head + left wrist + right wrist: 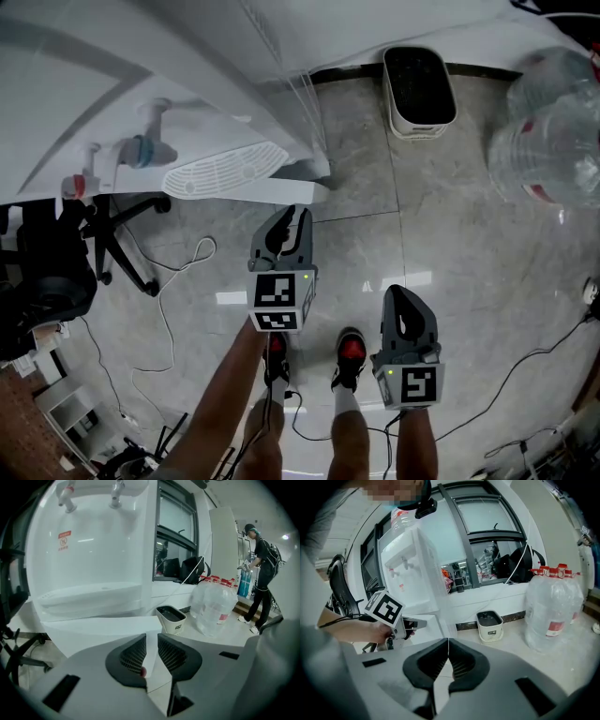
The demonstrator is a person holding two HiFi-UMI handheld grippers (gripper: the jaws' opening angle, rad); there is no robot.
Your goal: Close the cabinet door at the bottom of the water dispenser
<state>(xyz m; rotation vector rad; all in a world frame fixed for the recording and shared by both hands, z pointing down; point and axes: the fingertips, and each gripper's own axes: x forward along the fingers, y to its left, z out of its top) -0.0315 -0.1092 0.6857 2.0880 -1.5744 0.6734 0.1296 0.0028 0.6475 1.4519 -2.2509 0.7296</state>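
**Cabinet door [291,190] gripped at the foot of the water dispenser [141,84]**

Swung out from the bottom of the water dispenser, the cabinet door shows as a thin white panel just below the vented drip tray [225,169]. The left gripper [289,217] reaches the door's free edge. Its fingers [133,656] are clenched on that edge, which runs up between the pads in the left gripper view. The right gripper [398,298] hangs farther back from the dispenser, over the tiled floor [366,159]. Its fingers [464,660] are pressed together on nothing. To the dispenser's right a white waste bin [419,89] stands against the wall, with clear water bottles [553,131] beyond it.
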